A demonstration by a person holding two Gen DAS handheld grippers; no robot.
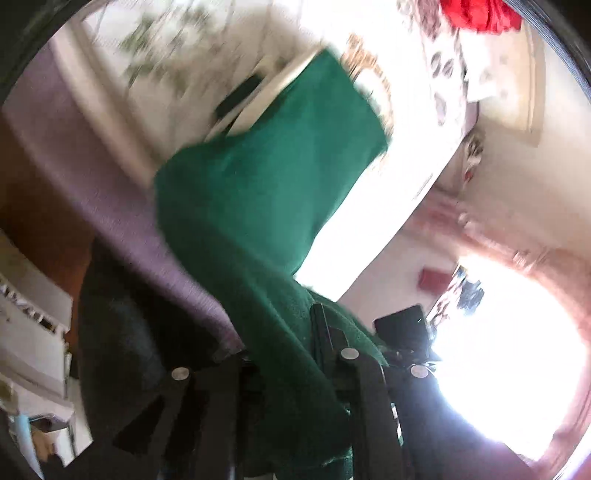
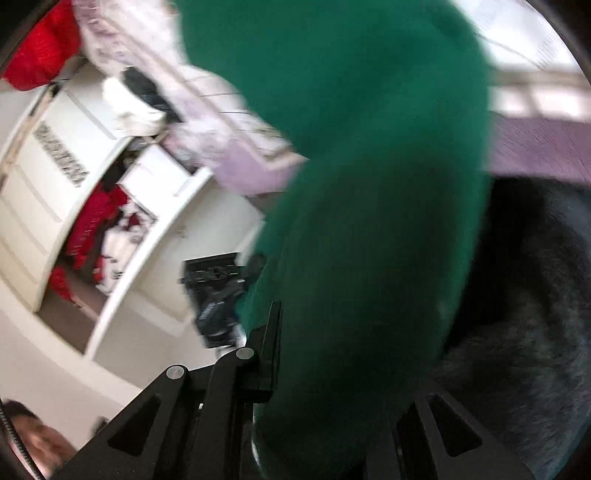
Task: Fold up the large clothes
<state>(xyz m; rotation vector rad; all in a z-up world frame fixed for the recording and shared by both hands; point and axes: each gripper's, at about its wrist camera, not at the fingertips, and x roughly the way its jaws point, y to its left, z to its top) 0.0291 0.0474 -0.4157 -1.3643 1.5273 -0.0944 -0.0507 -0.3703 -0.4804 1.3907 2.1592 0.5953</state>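
Holding the green cloth [image 1: 266,192] up in the air, the left claw [image 1: 280,350] was pinched tight on a thick bunch of it, with cloth spilling over both of its black fingers. The right claw [image 2: 332,369] looked closed on the same cloth too, but the green cloth [image 2: 369,221] hid most of it, so only one finger showed clearly.

The cloth hung between the two claws, lifted off the purple bed [image 1: 92,155]. A dark furry blanket [image 2: 535,350] lay just below it. A red thing [image 1: 480,14] sat further off, and white cupboards [image 2: 55,166] stood open with stuff inside.

Both pictures were blurry, so the claws were probably moving fast. That could go badly. A quick swing might pull the bunched cloth out of a claw, and one side would drop. The cloth could also land crooked or catch on the furry blanket, making a messy fold.
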